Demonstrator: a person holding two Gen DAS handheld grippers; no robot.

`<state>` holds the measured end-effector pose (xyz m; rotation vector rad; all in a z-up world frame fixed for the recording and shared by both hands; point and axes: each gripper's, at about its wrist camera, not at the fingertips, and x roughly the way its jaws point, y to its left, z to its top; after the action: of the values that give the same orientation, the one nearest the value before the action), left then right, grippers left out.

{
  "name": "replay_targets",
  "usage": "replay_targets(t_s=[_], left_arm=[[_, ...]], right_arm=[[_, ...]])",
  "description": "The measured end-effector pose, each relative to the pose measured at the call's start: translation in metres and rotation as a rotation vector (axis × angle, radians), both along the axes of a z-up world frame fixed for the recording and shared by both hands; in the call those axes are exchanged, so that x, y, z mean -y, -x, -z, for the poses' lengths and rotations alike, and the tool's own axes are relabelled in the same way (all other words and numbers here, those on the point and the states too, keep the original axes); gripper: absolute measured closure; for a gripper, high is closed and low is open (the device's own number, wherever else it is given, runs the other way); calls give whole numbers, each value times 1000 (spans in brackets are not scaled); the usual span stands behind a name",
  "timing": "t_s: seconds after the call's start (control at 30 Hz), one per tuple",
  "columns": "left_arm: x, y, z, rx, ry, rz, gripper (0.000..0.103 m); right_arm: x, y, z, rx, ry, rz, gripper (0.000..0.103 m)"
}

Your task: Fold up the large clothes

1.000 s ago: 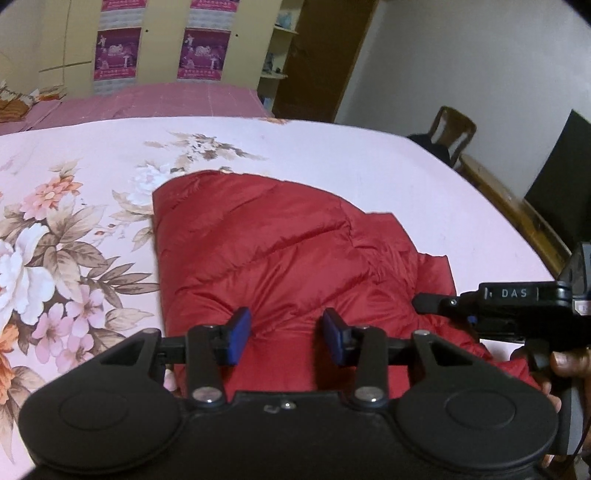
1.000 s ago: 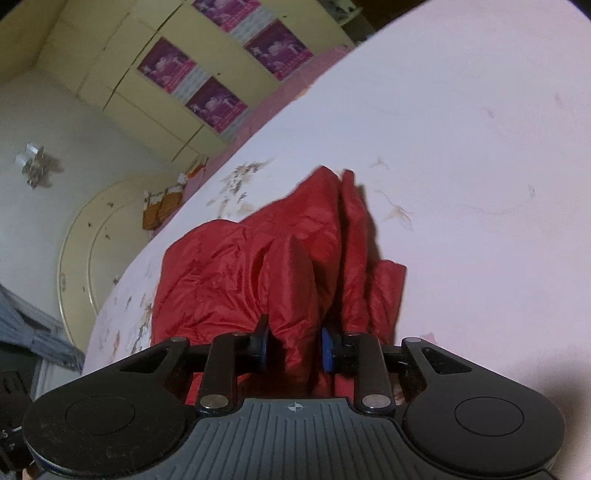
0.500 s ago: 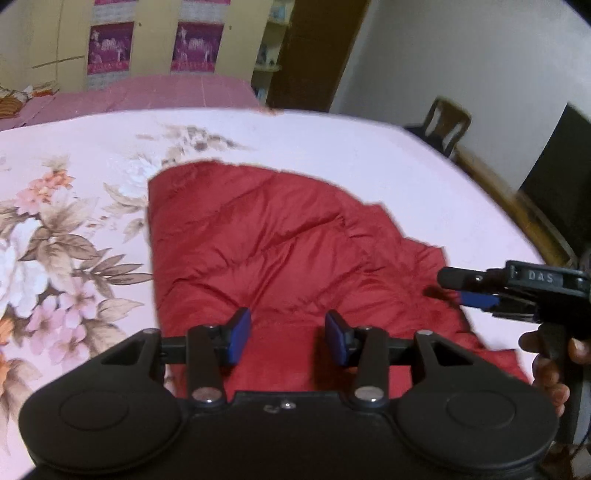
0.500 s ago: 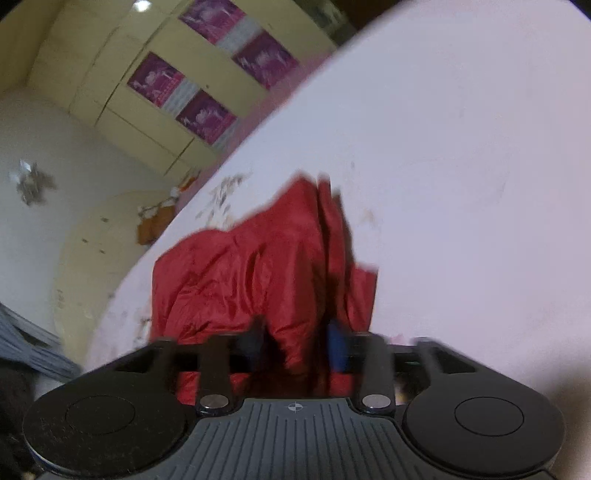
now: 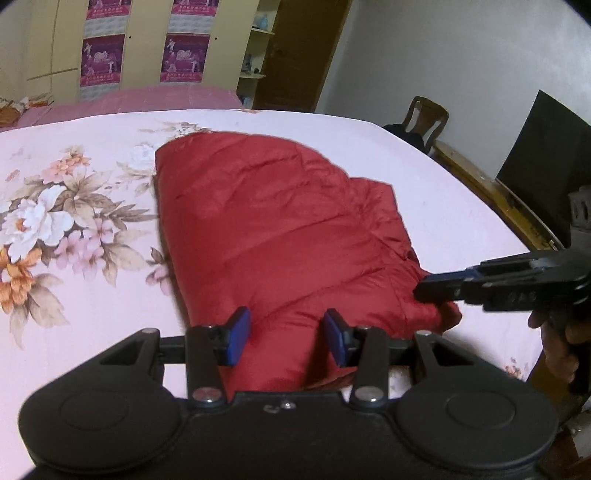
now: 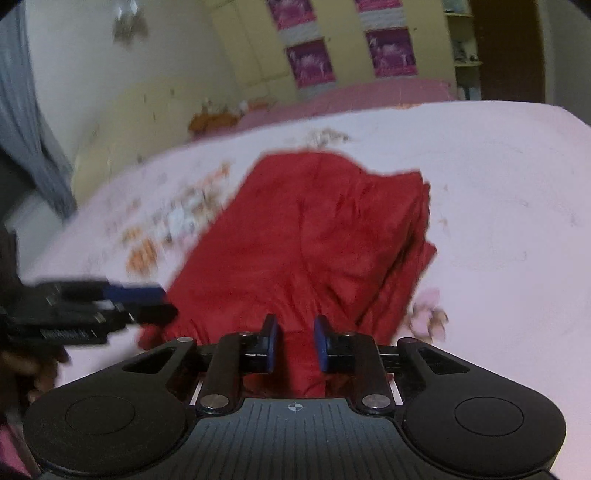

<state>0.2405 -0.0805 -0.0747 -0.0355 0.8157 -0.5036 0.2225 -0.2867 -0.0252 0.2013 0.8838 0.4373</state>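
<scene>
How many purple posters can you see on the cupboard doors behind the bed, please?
4 in the left wrist view: two upper posters, cut by the frame's top edge, and two lower posters. More may lie outside the frame.

The right claw (image 6: 295,343) now levels out from its tilt, and the red puffer jacket (image 5: 280,229) lies flatter on the bed.

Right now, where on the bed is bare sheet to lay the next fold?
Bare pink sheet lies between the red puffer jacket and the wooden bed edge. Crowded at the jacket's near end: left gripper and right gripper both sit there.
</scene>
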Motion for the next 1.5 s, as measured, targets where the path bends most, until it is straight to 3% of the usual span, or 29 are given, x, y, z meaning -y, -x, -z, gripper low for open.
replay_targets(t_s=[0.1, 0.3, 0.43, 0.53, 0.7, 0.9, 1.07, 1.2, 1.5], left_arm=[[5, 8, 12, 44, -34, -2, 60], [11, 13, 27, 75, -82, -9, 59], [9, 11, 10, 59, -82, -2, 60], [-3, 2, -9, 132, -45, -49, 48], [-10, -50, -24, 194, -14, -109, 48], [4, -131, -19, 146, 36, -136, 48], [16, -172, 1, 36, 116, -147, 48], [31, -192, 19, -12, 76, -147, 48], [54, -211, 43, -45, -38, -97, 45]], right_arm=[[-6, 1, 16, 0, 59, -16, 84], [-8, -8, 53, -36, 32, 15, 84], [2, -10, 36, -24, 6, 24, 84], [22, -13, 14, 42, -44, 75, 83], [38, -60, -11, 138, -62, 154, 83], [19, -144, -15, 140, -78, 163, 84], [-6, -186, 7, 97, -23, 121, 84], [-3, -196, 42, 30, 11, 168, 84], [16, -202, 83, -13, -77, 228, 84]])
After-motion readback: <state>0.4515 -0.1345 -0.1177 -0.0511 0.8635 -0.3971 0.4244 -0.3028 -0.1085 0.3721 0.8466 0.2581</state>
